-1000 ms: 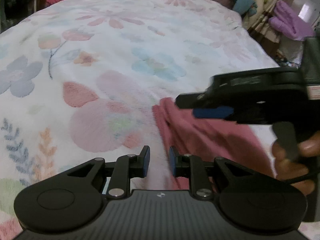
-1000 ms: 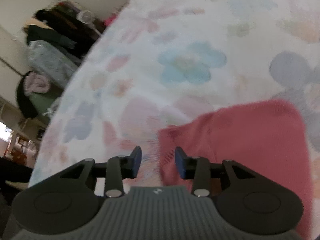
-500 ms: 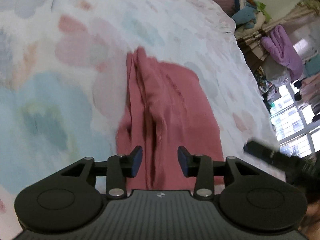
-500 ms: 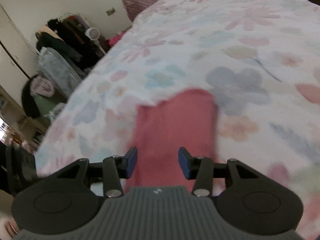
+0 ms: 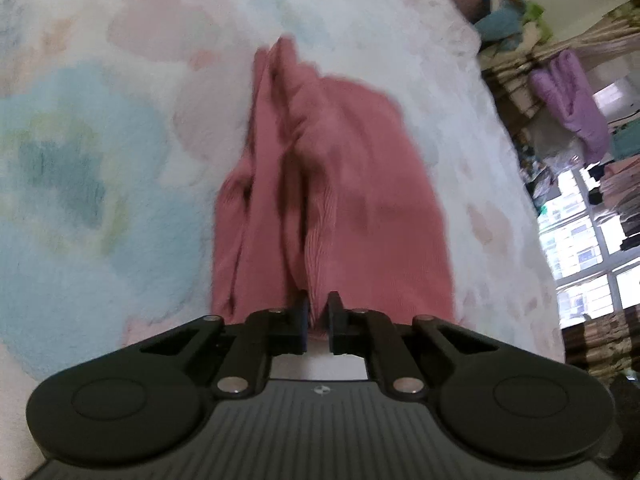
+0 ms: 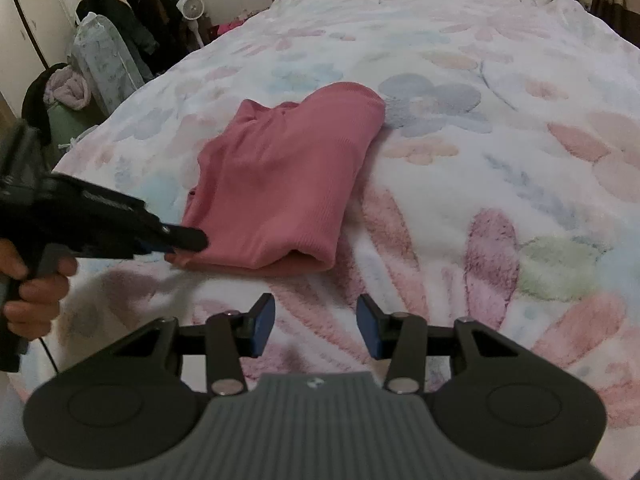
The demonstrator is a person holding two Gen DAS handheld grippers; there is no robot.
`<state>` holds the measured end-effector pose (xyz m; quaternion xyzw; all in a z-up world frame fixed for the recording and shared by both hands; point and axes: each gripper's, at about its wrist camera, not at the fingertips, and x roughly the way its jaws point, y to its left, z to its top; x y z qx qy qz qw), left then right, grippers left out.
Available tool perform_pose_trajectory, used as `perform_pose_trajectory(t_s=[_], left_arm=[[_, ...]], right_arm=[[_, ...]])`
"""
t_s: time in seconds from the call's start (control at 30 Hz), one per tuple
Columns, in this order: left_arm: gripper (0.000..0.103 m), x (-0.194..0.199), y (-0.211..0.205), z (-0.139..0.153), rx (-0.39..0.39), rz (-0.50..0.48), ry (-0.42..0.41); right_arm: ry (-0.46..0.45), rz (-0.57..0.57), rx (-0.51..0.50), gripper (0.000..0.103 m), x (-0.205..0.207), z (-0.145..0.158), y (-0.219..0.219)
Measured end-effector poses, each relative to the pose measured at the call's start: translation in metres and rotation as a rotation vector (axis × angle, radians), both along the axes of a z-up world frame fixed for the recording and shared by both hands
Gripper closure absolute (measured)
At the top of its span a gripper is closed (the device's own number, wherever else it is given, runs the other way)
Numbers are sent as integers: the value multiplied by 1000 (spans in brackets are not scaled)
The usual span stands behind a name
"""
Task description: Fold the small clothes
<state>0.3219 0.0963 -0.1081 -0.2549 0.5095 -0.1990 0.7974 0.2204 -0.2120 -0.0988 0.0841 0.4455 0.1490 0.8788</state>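
One pink garment (image 6: 280,184) lies folded on the flowered blanket (image 6: 500,160) of a bed, its ribbed hem toward the near edge. The left gripper (image 5: 318,316) has just been closing, and its fingers now pinch the near hem of the garment, a narrow ridge of cloth caught between the two pads. From the left wrist view the cloth runs away from the fingers in loose lengthwise folds, bunched higher on the left side. In the right wrist view the same gripper (image 6: 188,240) comes in from the left, held by a hand (image 6: 32,296), its tip at the garment's near left corner. The right gripper (image 6: 316,328) hangs above bare blanket just short of the hem, fingers spread apart with nothing between them, the garment lying beyond and a little left of its tips.
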Motion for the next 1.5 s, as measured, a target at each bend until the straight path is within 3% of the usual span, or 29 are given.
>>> perform_pose_trajectory(t_s=[0.17, 0.27, 0.3, 0.37, 0.5, 0.67, 0.9, 1.03, 1.23, 1.5], left_arm=[[97, 3, 0, 49, 24, -18, -114], [97, 4, 1, 70, 90, -35, -152], [97, 4, 4, 73, 110, -39, -151], [97, -2, 9, 61, 145, -38, -122], [98, -10, 17, 10, 204, -35, -27], [95, -13, 19, -25, 172, 12, 22], [72, -15, 18, -4, 237, -45, 12], [72, -23, 17, 21, 310, -122, -66], [72, 3, 3, 53, 322, -73, -178], [77, 54, -39, 51, 397, -84, -241]], right_arm=[[-3, -22, -19, 67, 22, -5, 11], [6, -30, -42, 85, 36, -9, 17], [8, -37, -45, 98, 38, -8, 18], [1, -43, -21, 102, 37, -6, 16], [42, -37, -35, 103, 37, -13, 18], [89, -42, -60, 103, 38, -30, 21], [71, 13, -50, 100, 28, -18, 18], [36, 32, -62, 99, 20, 0, 10], [-41, -18, -54, 99, 37, 24, 1], [-99, -52, -73, 99, 99, 32, 15]])
